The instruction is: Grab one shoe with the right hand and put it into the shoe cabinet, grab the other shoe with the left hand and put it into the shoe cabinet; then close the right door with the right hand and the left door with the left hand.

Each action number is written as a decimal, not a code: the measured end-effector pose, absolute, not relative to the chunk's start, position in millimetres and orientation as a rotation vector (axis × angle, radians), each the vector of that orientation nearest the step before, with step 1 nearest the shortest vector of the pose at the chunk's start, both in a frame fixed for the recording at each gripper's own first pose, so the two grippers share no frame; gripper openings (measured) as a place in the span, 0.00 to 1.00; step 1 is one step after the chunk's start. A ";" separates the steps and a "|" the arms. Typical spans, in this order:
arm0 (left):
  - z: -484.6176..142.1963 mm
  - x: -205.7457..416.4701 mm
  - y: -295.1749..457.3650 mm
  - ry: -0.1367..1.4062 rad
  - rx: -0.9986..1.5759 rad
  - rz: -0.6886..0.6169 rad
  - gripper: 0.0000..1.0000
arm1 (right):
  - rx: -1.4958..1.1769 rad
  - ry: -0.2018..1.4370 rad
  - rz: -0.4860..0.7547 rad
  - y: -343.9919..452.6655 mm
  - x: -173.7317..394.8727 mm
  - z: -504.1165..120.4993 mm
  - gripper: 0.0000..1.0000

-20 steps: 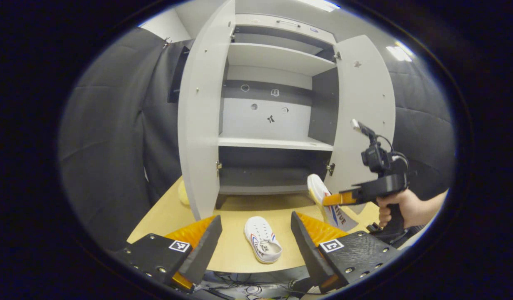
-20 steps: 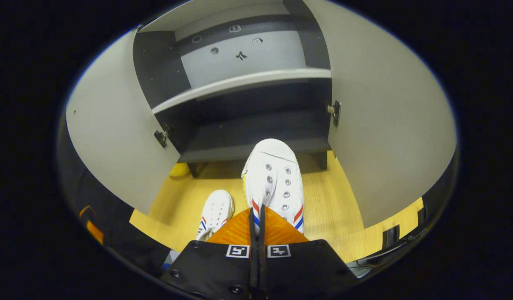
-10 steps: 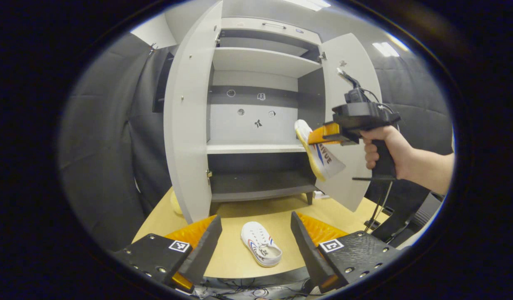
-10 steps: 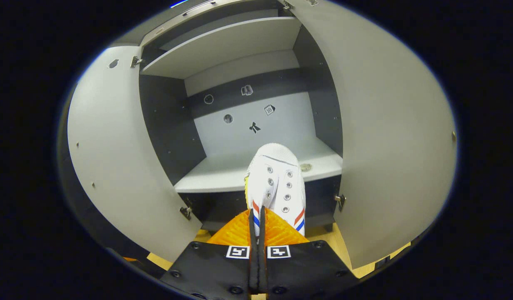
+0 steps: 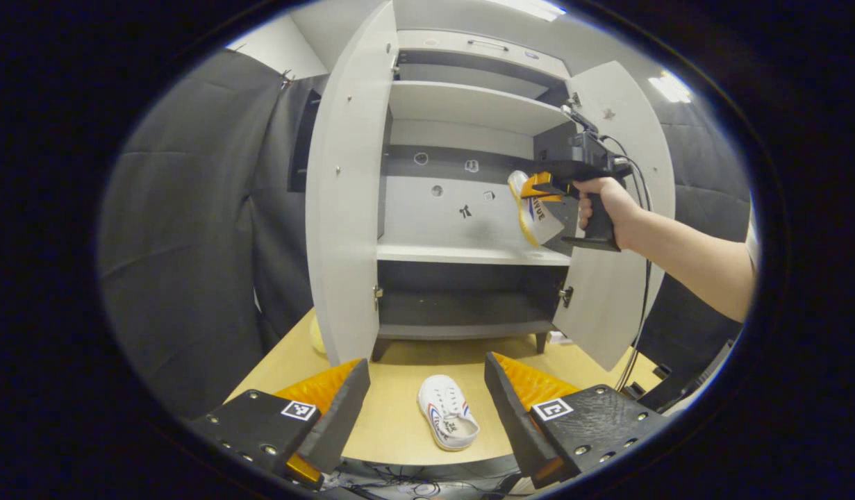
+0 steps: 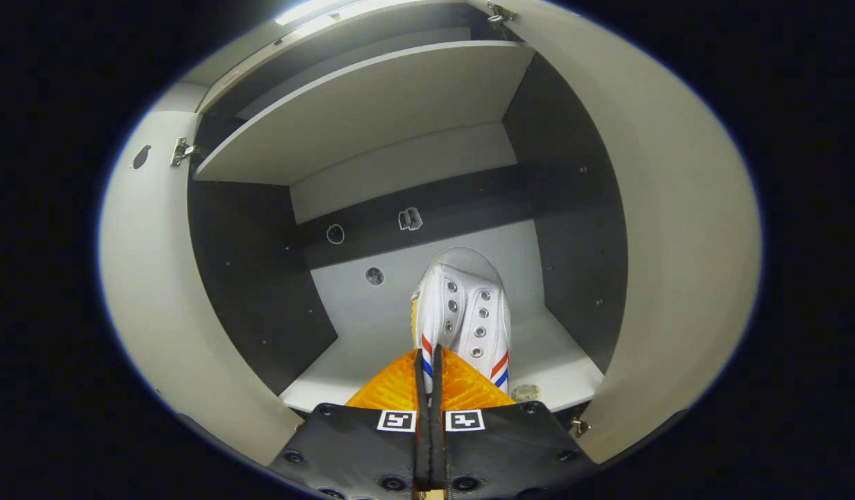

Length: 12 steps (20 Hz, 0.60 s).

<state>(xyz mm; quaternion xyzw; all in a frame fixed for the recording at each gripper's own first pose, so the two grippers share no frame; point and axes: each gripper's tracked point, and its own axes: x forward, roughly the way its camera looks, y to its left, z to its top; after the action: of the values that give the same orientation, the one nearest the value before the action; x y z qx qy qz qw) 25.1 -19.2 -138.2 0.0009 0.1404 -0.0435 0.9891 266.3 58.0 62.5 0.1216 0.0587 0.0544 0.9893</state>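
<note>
My right gripper (image 6: 427, 378) clamps the first shoe (image 6: 462, 312) above the middle shelf (image 6: 371, 361), unreleased; my left gripper (image 5: 427, 399) gapes, second shoe (image 5: 449, 420) ungrabbed, doors unclosed.

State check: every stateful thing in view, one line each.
Right hand-held gripper: shut on the held shoe.
Held shoe: in the air, toe into the middle compartment, above the shelf.
Left hand-held gripper: open, empty.
Second shoe: lying on the table, ungrasped.
Left door: open.
Right door: open.
Shoe cabinet: no shoe set down inside.
</note>
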 end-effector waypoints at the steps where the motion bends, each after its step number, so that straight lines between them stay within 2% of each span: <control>1: -136.3 28.1 -18.1 0.283 0.004 -0.079 0.94 | 0.243 0.108 0.113 60.8 277.9 68.8 0.01; 4: -127.6 37.1 -11.4 0.280 0.032 -0.043 0.96 | 0.228 0.109 0.125 70.2 311.8 73.5 0.01; 7: -109.0 44.0 1.6 0.230 0.029 0.023 0.94 | 0.218 0.113 0.122 76.1 343.9 69.1 0.01; 9: -108.9 44.0 8.2 0.227 0.024 0.055 0.96 | 0.188 0.128 0.111 76.8 365.2 56.4 0.01; 12: -111.9 42.0 14.8 0.241 0.051 0.093 0.94 | 0.169 0.186 0.105 79.4 385.9 31.2 0.02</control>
<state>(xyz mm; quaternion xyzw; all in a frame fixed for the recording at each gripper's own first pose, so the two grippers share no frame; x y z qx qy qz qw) 42.0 14.8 -111.9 0.0252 0.1204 0.0461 0.9913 385.9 79.4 31.2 0.0845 0.0929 0.0524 0.9907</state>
